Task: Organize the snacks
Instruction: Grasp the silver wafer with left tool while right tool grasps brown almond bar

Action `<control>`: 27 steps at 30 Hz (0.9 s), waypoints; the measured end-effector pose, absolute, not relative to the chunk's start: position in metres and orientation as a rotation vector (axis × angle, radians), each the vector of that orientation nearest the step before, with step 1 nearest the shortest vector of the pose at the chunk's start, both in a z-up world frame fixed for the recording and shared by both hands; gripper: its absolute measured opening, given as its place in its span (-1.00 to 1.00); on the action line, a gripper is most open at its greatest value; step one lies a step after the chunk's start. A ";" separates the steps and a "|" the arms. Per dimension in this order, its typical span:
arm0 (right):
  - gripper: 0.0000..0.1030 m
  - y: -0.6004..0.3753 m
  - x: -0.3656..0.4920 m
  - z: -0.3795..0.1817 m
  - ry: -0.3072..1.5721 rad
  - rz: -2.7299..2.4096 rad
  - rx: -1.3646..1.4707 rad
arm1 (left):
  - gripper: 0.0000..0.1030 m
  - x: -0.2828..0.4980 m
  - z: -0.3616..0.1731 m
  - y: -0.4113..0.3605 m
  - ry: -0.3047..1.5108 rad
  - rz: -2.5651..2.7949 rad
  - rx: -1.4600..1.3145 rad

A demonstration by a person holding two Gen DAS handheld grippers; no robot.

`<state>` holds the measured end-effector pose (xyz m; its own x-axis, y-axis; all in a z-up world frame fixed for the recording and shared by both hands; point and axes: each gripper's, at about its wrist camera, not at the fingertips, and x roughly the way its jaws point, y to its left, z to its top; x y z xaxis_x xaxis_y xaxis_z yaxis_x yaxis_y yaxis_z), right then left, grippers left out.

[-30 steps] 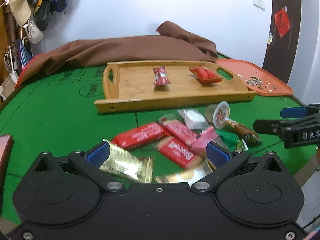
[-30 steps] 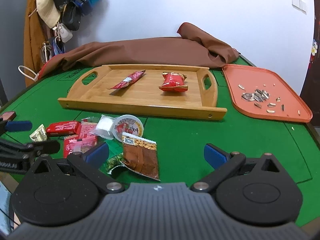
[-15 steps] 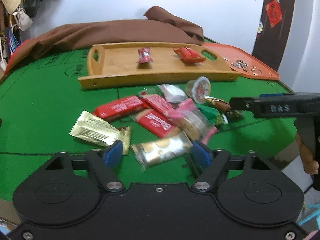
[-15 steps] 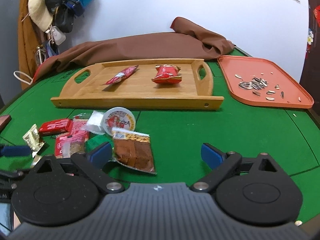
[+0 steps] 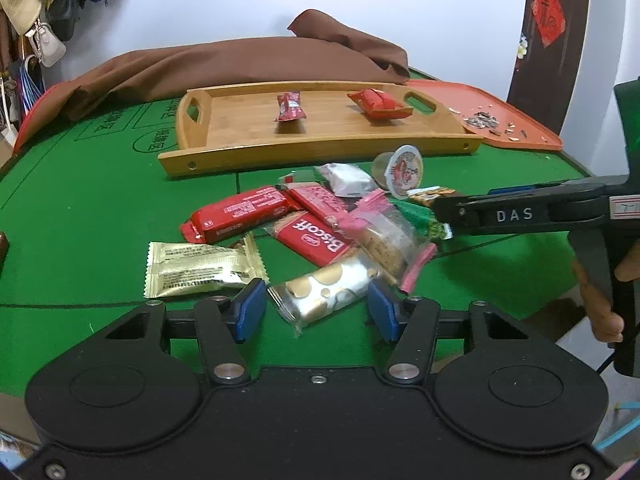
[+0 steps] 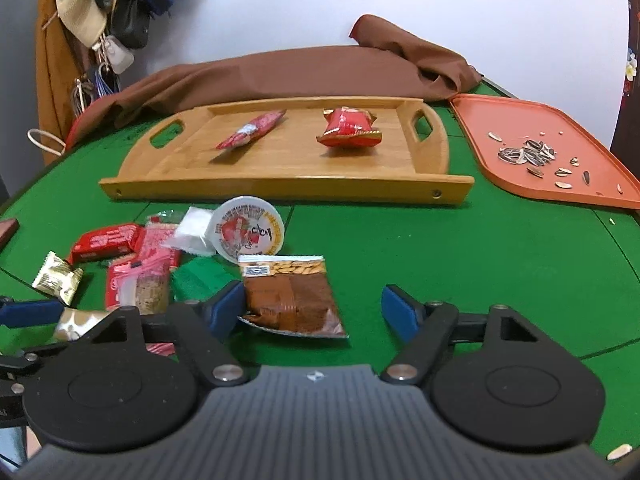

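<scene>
A heap of snacks lies on the green table (image 5: 80,208) in front of a wooden tray (image 5: 320,152) that holds two red packets (image 5: 290,106) (image 5: 380,104). My left gripper (image 5: 316,311) is low at the heap's near edge, its jaws closing around a silver packet with gold dots (image 5: 324,292); the pads stand just off it. My right gripper (image 6: 314,310) is closing around a brown nut packet (image 6: 292,300); its left pad is at the packet's edge and the right pad is well apart. A Biscoff bar (image 5: 316,240), a gold packet (image 5: 196,268) and a jelly cup (image 6: 248,232) lie close by.
An orange tray (image 6: 500,120) with sunflower seeds sits right of the wooden tray (image 6: 280,188). A brown cloth (image 5: 240,64) is bunched along the table's far side. Bags and a hat (image 6: 100,12) hang at the left wall. A hand (image 5: 600,308) holds the right gripper's handle.
Both grippers' jaws have narrowed. The left one now frames the silver packet instead of the gold packet and the Biscoff bar. The right one has sunk closer to the brown packet.
</scene>
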<state>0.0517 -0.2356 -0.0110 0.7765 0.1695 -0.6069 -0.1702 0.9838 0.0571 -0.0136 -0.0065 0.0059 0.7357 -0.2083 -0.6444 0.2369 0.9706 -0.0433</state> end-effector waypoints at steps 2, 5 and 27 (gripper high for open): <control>0.60 -0.235 0.053 -0.011 0.653 0.178 -0.007 | 0.06 -0.012 0.005 -0.008 0.698 -0.247 0.054; 0.58 -0.236 0.053 -0.011 0.654 0.179 -0.006 | 0.06 -0.010 0.005 -0.011 0.696 -0.261 0.062; 0.55 -0.235 0.053 -0.012 0.654 0.172 -0.019 | -0.18 -0.013 0.008 -0.025 0.708 -0.302 0.156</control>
<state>0.0534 -0.2346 -0.0119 0.7798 0.1535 -0.6069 -0.1657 0.9855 0.0364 -0.0126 -0.0248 0.0084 0.7186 -0.2197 -0.6599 0.3244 0.9451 0.0387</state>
